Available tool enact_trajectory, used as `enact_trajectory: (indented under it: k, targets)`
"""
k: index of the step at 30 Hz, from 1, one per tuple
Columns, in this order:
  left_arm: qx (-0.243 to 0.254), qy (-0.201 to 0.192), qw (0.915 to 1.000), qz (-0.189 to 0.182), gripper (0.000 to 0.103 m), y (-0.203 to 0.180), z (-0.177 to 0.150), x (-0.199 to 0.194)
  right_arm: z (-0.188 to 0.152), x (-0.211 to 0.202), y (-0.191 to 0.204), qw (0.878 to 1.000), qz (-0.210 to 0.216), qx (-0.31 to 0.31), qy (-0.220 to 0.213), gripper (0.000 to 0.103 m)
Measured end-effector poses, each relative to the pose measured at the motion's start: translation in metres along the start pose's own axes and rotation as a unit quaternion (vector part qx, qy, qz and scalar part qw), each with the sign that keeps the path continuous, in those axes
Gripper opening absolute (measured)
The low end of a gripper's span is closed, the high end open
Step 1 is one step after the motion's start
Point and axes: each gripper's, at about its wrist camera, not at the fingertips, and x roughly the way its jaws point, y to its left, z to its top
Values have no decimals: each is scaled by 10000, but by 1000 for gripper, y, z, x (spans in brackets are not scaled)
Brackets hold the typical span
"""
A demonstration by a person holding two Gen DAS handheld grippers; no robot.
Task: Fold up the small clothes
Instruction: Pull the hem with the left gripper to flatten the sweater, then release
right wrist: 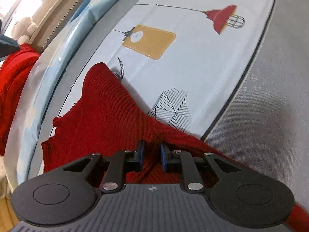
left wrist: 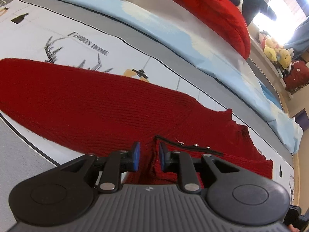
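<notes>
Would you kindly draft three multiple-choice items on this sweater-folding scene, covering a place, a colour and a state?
1. Where does the knit sweater lie?
A. On the printed sheet
B. On a wooden floor
C. In a basket

2. What colour are the left gripper pads?
A. Green
B. Blue
C. White

3. How does the right gripper stand?
A. Empty, above the sheet
B. Gripping a plush toy
C. Fingers on either side of a raised ridge of red knit

Answers: 1 A, the lamp-print fabric shows around the sweater; 2 B, blue faces show on both fingers; 3 C, knit rises into the gap.
</notes>
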Motion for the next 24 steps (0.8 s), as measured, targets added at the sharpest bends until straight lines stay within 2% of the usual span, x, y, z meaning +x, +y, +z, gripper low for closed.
enact_trajectory:
  k: [3, 5, 8, 9, 10, 11, 12, 13, 14, 15, 17, 19, 21, 24]
  targets:
    - [45, -114, 9998, 155, 31, 7, 3, -4, -9, -20, 15, 9999, -40, -105, -101, 27]
    - [86, -195, 9992, 344, 31, 12, 5, -6, -25, -33, 37, 9972, 134, -708, -207, 48]
    - [30, -335, 9976, 599, 33, 23, 7, -8, -43, -36, 68, 9781, 294, -1998, -499, 51]
    - [-9, -391, 9965, 738, 36, 28, 8, -9, -43, -32, 72, 9726, 232, -2229, -620, 52]
    - [-58, -452, 9950, 886, 44, 33, 9, -9, -40, -23, 72, 9708, 112, -2313, -633, 55]
    - [-136, -506, 9929, 1069, 49, 40, 10, -10, -34, -10, 65, 9746, -34, -2194, -447, 55]
    - [-239, -492, 9905, 1263, 49, 49, 12, -10, -28, 3, 53, 9823, -187, -1855, -155, 55]
    - [-353, -457, 9884, 1404, 49, 58, 15, -10, -23, 10, 36, 9915, -320, -1263, 71, 53]
    - [-492, -465, 9863, 1502, 49, 68, 17, -12, -21, 11, 21, 9970, -267, -722, 122, 50]
    - [-633, -523, 9840, 1582, 49, 80, 20, -15, -20, 9, 18, 9982, -187, -562, 72, 50]
    - [-766, -605, 9793, 1773, 49, 100, 27, -20, -21, 0, 29, 9956, -290, -887, -36, 52]
    - [-907, -686, 9735, 1986, 49, 120, 32, -24, -24, -13, 40, 9925, -116, -1175, -315, 53]
    - [-1034, -651, 9689, 2151, 49, 139, 35, -25, -28, -21, 50, 9880, 21, -1486, -410, 55]
    - [-1029, -557, 9668, 2273, 49, 156, 38, -21, -37, -25, 63, 9807, 94, -1897, -462, 55]
